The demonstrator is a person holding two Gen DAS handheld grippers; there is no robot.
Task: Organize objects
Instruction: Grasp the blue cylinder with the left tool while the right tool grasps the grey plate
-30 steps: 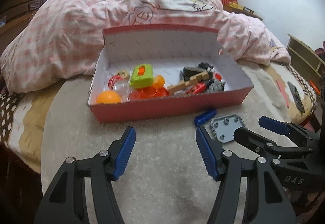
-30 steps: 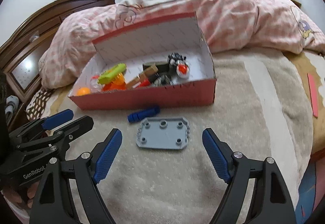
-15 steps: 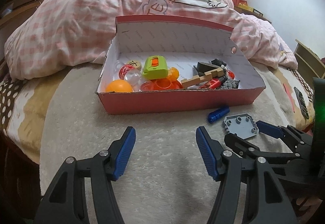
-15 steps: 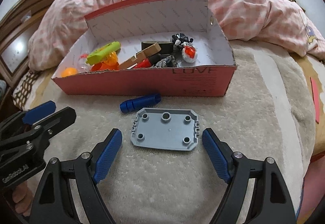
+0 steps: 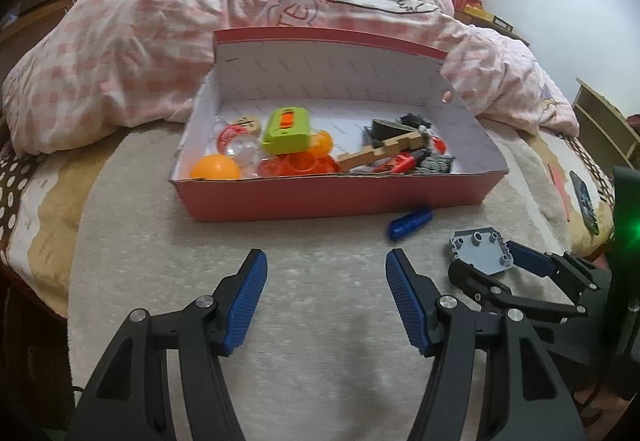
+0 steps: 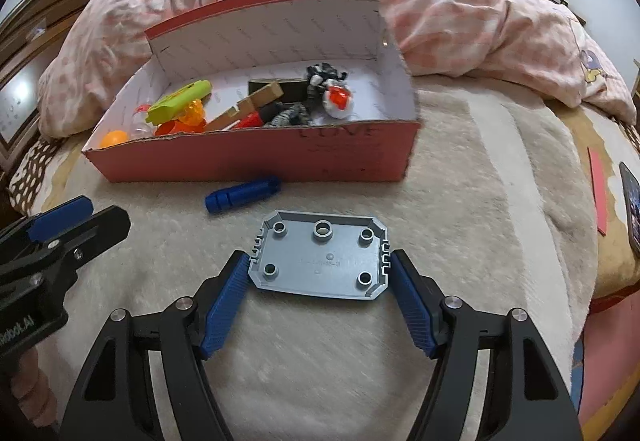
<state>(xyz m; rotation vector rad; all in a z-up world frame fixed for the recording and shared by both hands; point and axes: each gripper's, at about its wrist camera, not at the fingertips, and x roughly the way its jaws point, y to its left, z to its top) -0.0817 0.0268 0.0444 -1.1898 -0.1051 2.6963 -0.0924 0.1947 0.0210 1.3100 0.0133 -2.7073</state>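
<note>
Beside the box (image 6: 256, 157), plate (image 6: 320, 261) between closing jaws.

Box (image 6: 256, 161) on blanket (image 6: 480, 169), quilt (image 6: 460, 13) heaped behind it. In box: ball (image 5: 215, 168) at left end, wooden piece (image 5: 380, 151) and figure (image 6: 336, 97) toward right. Before box: 1 cylinder (image 6: 242, 194); nearer, 1 plate (image 6: 320, 261) (between right gripper (image 6: 318, 293) fingers).

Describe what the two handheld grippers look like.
Both grippers, left and right, are matte black plastic with cut-out arms, silver pivot screws and ribbed blue finger pads. The left one's body carries white lettering, partly cut off.
</note>
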